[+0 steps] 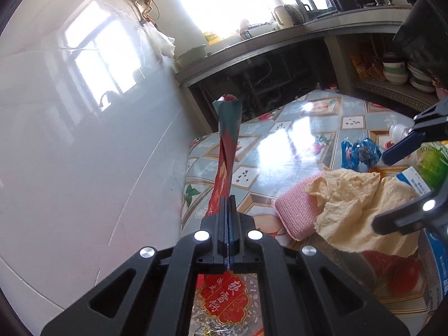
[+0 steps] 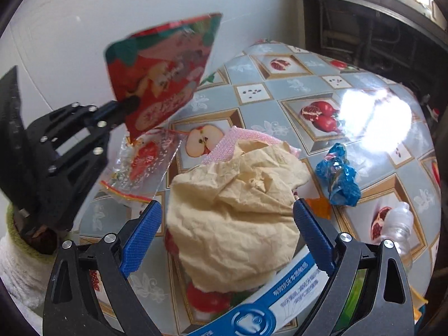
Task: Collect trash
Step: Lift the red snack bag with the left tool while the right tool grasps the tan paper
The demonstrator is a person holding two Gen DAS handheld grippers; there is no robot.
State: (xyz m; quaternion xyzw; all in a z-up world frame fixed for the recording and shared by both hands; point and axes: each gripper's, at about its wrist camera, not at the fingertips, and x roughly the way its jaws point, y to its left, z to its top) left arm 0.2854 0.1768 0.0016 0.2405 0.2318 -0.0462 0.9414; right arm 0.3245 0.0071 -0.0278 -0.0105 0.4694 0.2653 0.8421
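My left gripper [image 1: 229, 200] is shut on a red and green snack bag [image 1: 228, 145], held edge-on above the table; the right wrist view shows that bag [image 2: 159, 78] lifted in the left gripper [image 2: 131, 103]. My right gripper [image 2: 228, 224] is open, its blue pads on either side of a crumpled beige paper [image 2: 238, 210] without touching it. The right gripper also shows in the left wrist view [image 1: 392, 190]. A clear wrapper with red print [image 2: 140, 165] lies below the lifted bag. A crumpled blue wrapper [image 2: 338, 179] and an empty plastic bottle [image 2: 397, 224] lie to the right.
The table [image 2: 294, 86] has a fruit-pattern cover. A pink scrub cloth [image 2: 224, 145] lies under the beige paper. A white and blue package [image 2: 280, 294] lies at the front edge. A white tiled wall [image 1: 84, 140] stands on the left. A counter with bowls [image 1: 394, 70] stands behind.
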